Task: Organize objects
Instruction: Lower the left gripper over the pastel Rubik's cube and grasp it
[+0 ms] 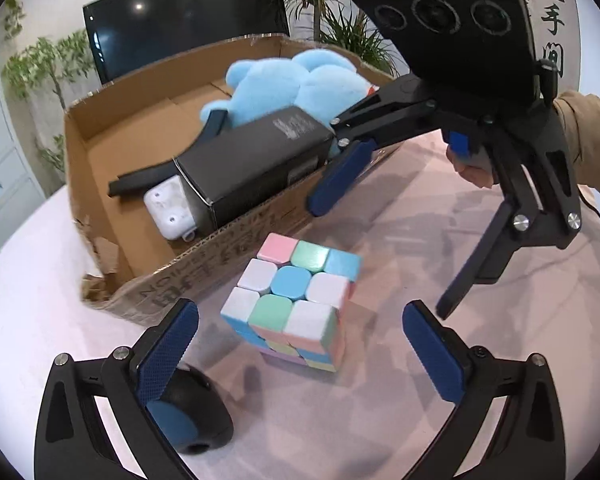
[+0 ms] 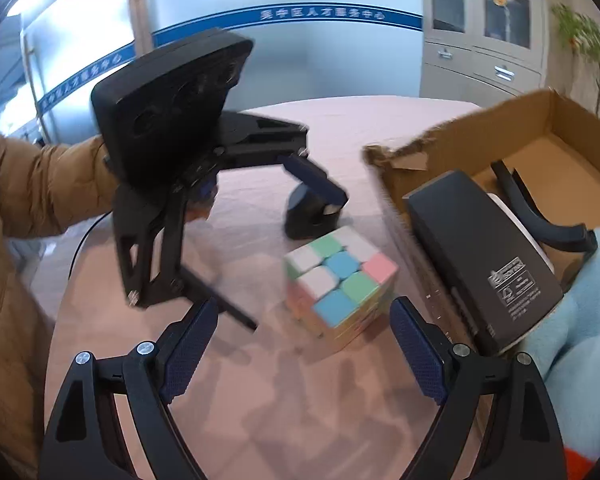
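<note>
1. Office room, pink-clothed table (image 1: pixel 420 216); TV, potted plants and grey cabinets behind. Landmark for everything: the pastel puzzle cube (image 1: pixel 290 300).
2. Cube sits on the cloth, just outside the near wall of the cardboard box (image 1: pixel 100 128). Not in the box yet, so I judge it the next thing to pack.
3. Already in the box, beyond the cube: blue plush toy (image 1: pixel 296 84), black carton (image 1: pixel 256 156) lying on its side, white earbud case (image 1: pixel 168 208), black curved strap-like piece (image 1: pixel 140 180).
4. Black-and-blue round gadget (image 1: pixel 196 416) stands on the cloth on the cube's left, partly behind your left finger; can't tell what it is.
5. Your left gripper (image 1: pixel 300 352) has its jaws wide, nothing between the pads, cube sitting just ahead in the gap.
6. Your right gripper (image 2: pixel 304 344) is also spread wide and empty, aimed at the same cube from the other side.
7. Risk: both grippers converge on one cube. Their fingers could clash, or one could knock the cube before the other closes.
8. Risk: the cube is turned corner-on to the right fingers. Pads closing on corners may slip or twist a layer. Square up first.
9. Risk: the right view is blurred, so the hand may be moving fast. Coming in quick, you could shove the cube into the box wall.
10. Risk: the box's near side is crowded by the carton. A dropped cube may land on it and roll out.
</note>
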`<state>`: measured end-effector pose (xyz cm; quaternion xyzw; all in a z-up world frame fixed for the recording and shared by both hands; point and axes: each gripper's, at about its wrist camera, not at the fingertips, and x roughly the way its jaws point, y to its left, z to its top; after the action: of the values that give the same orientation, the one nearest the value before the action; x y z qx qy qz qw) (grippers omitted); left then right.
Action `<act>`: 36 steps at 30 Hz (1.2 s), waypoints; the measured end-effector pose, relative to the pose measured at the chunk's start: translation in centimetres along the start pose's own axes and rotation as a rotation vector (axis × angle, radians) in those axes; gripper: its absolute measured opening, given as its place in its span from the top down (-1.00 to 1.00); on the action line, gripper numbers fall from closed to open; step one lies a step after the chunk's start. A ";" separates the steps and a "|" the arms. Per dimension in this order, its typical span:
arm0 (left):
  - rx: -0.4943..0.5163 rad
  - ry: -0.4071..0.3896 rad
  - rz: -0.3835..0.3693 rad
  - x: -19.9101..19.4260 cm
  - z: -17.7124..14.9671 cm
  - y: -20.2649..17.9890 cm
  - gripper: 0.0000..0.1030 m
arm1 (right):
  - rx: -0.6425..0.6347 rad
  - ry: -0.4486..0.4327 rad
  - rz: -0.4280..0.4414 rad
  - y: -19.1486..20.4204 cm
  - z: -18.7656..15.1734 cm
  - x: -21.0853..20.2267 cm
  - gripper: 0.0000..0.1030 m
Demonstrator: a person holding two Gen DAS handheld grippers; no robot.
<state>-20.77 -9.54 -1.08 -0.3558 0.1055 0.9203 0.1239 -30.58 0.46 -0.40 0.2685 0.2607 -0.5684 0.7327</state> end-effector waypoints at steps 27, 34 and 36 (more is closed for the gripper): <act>0.152 0.084 -0.390 -1.3 -2.8 -8.6 -0.98 | -0.037 0.060 0.167 6.3 -3.6 -1.0 -0.77; 0.103 0.100 -0.261 -1.5 -3.9 -6.5 -0.86 | -0.094 0.106 0.174 5.2 -4.1 1.1 -0.25; 0.099 0.102 -0.290 -1.3 -4.1 -6.3 -0.50 | -0.106 0.108 0.183 4.7 -3.9 1.5 -0.24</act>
<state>-15.36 -4.91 -3.79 -0.4071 0.1047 0.8671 0.2672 -25.98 3.12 -3.78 0.2824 0.3039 -0.4692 0.7796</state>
